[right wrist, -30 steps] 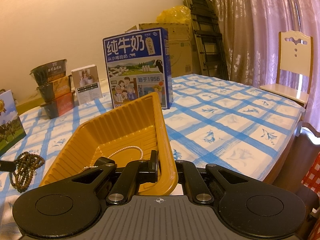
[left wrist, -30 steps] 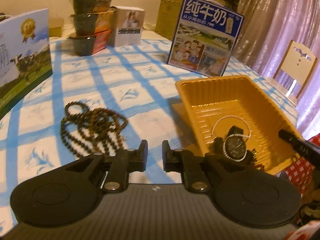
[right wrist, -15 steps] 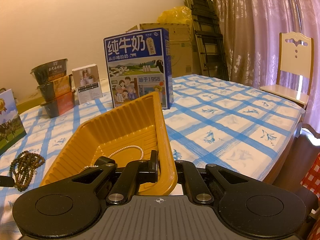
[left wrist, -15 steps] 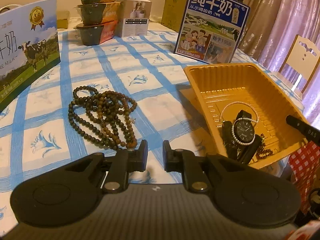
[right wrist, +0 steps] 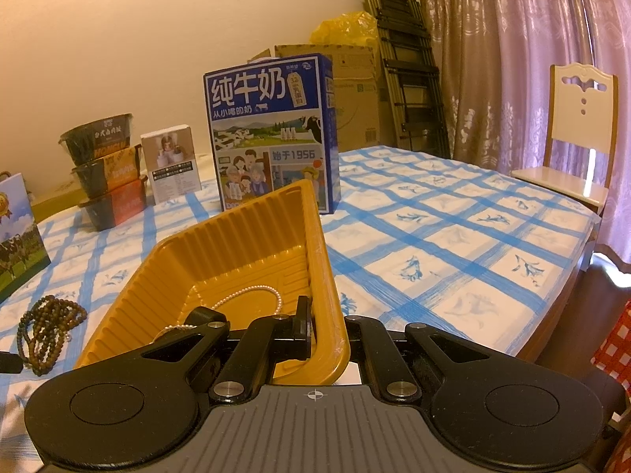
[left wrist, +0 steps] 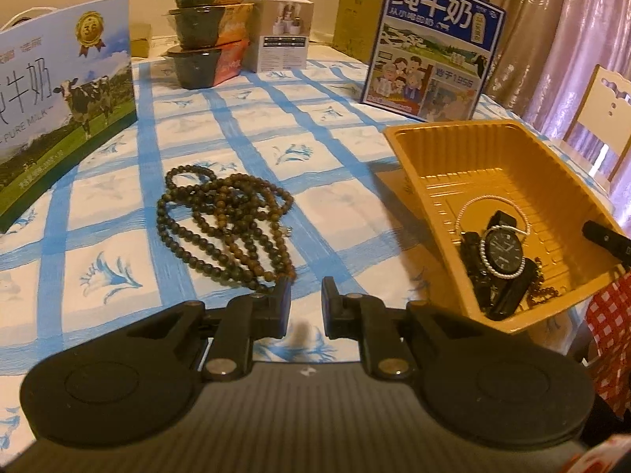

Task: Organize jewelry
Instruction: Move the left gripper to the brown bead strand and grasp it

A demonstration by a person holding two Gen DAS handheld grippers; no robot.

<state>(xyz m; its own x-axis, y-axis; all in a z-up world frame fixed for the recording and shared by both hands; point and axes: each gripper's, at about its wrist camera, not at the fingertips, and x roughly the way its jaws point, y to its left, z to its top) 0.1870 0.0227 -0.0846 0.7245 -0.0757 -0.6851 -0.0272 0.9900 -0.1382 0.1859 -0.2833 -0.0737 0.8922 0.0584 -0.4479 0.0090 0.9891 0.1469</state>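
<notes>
A long strand of dark brown beads (left wrist: 224,228) lies heaped on the blue-checked tablecloth. My left gripper (left wrist: 305,301) hovers just short of its near end, fingers a little apart with nothing between them. To the right a yellow plastic tray (left wrist: 465,149) holds a black watch (left wrist: 503,250), a pearl bracelet (left wrist: 473,205) and a small dark chain. My right gripper (right wrist: 327,323) is shut on the tray's (right wrist: 236,244) near right wall and holds it tipped up. The beads (right wrist: 47,327) show at the far left of the right wrist view.
A blue milk carton (left wrist: 434,43) stands behind the tray. A large milk box (left wrist: 59,98) stands at the left, with stacked dark bowls (left wrist: 205,27) and a small white box (left wrist: 282,43) at the back. The table edge and a white chair (right wrist: 579,134) lie to the right.
The left wrist view has shifted, so the beads now sit higher and more centrally ahead of the fingers. The right gripper and the tray have not moved.
</notes>
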